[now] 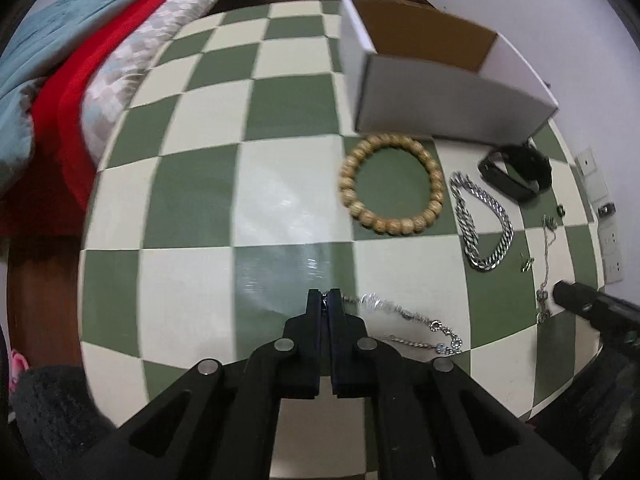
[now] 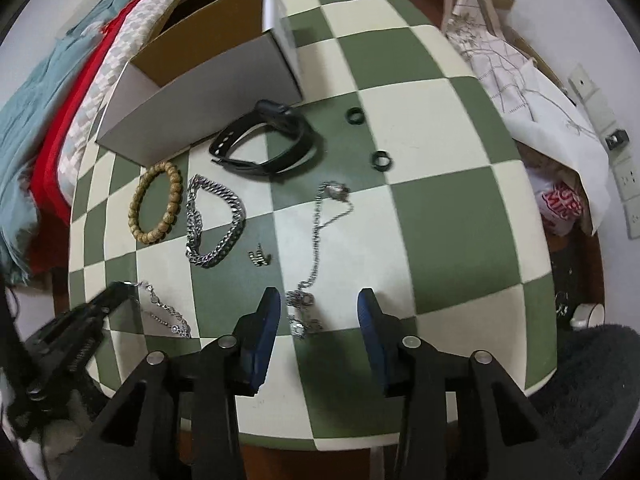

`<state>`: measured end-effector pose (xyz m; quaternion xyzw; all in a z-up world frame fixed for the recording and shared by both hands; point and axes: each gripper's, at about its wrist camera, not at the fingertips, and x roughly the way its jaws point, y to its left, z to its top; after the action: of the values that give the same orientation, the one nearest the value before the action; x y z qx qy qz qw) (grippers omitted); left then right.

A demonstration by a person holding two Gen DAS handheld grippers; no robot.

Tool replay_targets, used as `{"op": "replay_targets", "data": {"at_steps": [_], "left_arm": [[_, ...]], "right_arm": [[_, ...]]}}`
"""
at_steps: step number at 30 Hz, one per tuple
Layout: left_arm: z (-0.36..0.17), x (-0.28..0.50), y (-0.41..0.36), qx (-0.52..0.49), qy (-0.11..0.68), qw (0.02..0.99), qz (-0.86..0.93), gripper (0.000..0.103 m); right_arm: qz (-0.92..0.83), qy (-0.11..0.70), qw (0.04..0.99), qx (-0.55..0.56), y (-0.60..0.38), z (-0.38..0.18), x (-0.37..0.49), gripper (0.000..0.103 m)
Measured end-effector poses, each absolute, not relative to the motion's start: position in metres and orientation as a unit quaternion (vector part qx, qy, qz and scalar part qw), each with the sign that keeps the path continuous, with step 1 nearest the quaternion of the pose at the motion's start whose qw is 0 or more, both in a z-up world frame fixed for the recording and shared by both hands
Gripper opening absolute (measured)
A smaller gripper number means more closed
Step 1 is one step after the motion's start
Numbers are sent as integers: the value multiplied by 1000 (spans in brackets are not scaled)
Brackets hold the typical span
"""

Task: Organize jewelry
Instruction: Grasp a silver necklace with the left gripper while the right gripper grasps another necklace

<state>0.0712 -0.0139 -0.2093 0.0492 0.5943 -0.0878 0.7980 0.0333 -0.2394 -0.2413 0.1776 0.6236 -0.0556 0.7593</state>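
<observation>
My left gripper [image 1: 329, 295] is shut on one end of a thin silver gem bracelet [image 1: 416, 320], which trails right across the checked table; it also shows in the right wrist view [image 2: 168, 312]. My right gripper [image 2: 318, 300] is open above the lower end of a thin silver necklace [image 2: 316, 240]. A wooden bead bracelet [image 1: 392, 182], a heavy silver chain [image 1: 486, 222], a black watch band [image 1: 516, 172], a small gold earring [image 2: 259, 258] and two dark rings [image 2: 383, 159] lie on the table. An open white cardboard box [image 1: 448, 108] stands behind them.
The green and cream checked table [image 1: 200, 200] has a bed with red and blue bedding [image 1: 60, 80] to its left. A white cloth bag [image 2: 520, 72] lies at the table's right edge, with wall sockets [image 2: 628, 184] behind it.
</observation>
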Motion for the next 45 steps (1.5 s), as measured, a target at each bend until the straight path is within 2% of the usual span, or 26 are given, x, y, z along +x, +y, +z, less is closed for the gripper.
{"op": "replay_targets", "data": {"at_steps": [6, 7, 8, 9, 14, 19, 29, 40, 45], "left_arm": [[-181, 76, 14, 37, 574, 815, -71, 1], [-176, 76, 15, 38, 572, 817, -71, 1], [-172, 77, 15, 40, 569, 818, -70, 1], [-170, 77, 15, 43, 567, 819, -71, 1], [-161, 77, 8, 50, 557, 825, -77, 1], [-139, 74, -10, 54, 536, 837, -99, 1], [-81, 87, -35, 29, 497, 855, -143, 1], [-20, 138, -55, -13, 468, 863, -189, 0], [-10, 175, -66, -19, 467, 861, -202, 0]], "right_arm": [[-69, 632, 767, 84, -204, -249, 40, 41], [-72, 630, 770, 63, -197, -250, 40, 35], [-73, 624, 776, 52, -192, -249, 39, 23], [-74, 621, 779, 46, -189, -249, 39, 7], [-75, 612, 783, 83, -203, -243, 35, 6], [-68, 580, 801, 132, -231, -207, 32, 6], [-47, 523, 837, 154, -243, -132, 36, 6], [-2, 459, 875, 152, -235, -46, 83, 6], [10, 453, 881, 134, -227, -32, 126, 6]]}}
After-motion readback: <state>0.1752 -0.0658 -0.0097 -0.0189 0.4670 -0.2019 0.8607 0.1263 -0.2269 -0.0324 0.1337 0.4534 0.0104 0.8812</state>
